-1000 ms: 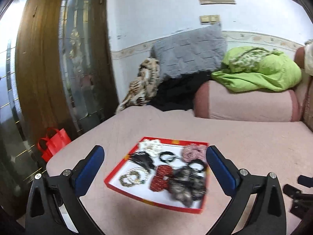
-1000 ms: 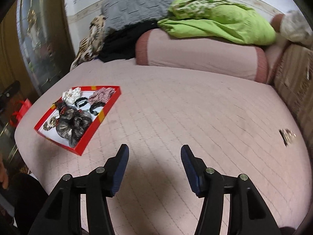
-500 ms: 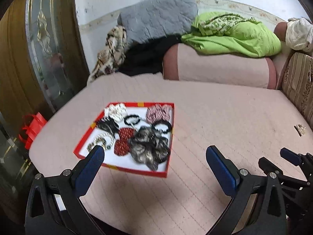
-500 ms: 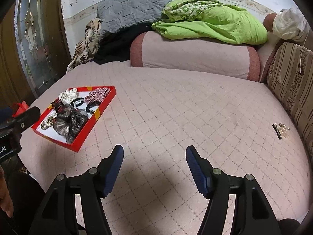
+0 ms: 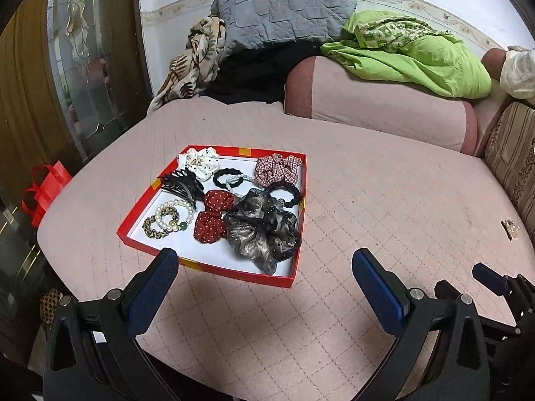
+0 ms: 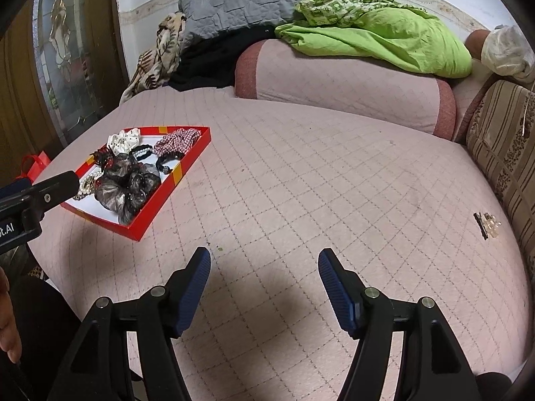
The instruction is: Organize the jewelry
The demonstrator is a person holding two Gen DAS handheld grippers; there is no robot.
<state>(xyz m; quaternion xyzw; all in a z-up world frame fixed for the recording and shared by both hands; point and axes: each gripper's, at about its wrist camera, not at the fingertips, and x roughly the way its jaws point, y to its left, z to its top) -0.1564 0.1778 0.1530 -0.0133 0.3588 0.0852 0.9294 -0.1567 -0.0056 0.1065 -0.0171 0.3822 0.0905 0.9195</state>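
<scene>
The left gripper (image 5: 264, 269) hangs low over the near edge of the pink quilted bed (image 5: 384, 207), its blue-padded jaws wide apart with nothing between them; the right gripper (image 6: 264, 267) does likewise further along, jaws apart and empty over bare quilt; just past the left gripper's fingers sits a shallow red tray (image 5: 214, 267) with a white floor and small yellow marks on its rim, lying flat on the bed toward its left side; inside, nearest, a big grey-black gauzy scrunchie (image 5: 260, 234) fills the right corner, touching a red polka-dot bow (image 5: 212, 217) to its left; left of the bow lie a pearl bracelet (image 5: 175, 212) and a gold chain bracelet (image 5: 157, 227), overlapping; behind them is a black claw clip (image 5: 182, 183), then a thin black hair tie (image 5: 227, 177) crossed by a small bead bracelet (image 5: 235, 182), and a thicker black tie (image 5: 287, 193) against the right wall; at the far corners sit a white dotted scrunchie (image 5: 200, 162) and a red checked scrunchie (image 5: 277, 170); well apart, near the bed's right edge, a small hair clip (image 6: 486, 224) lies alone on the quilt; beyond, a pink bolster (image 5: 378, 100) carries a green blanket (image 5: 411, 53), with a grey cushion (image 5: 284, 6) against the wall.
</scene>
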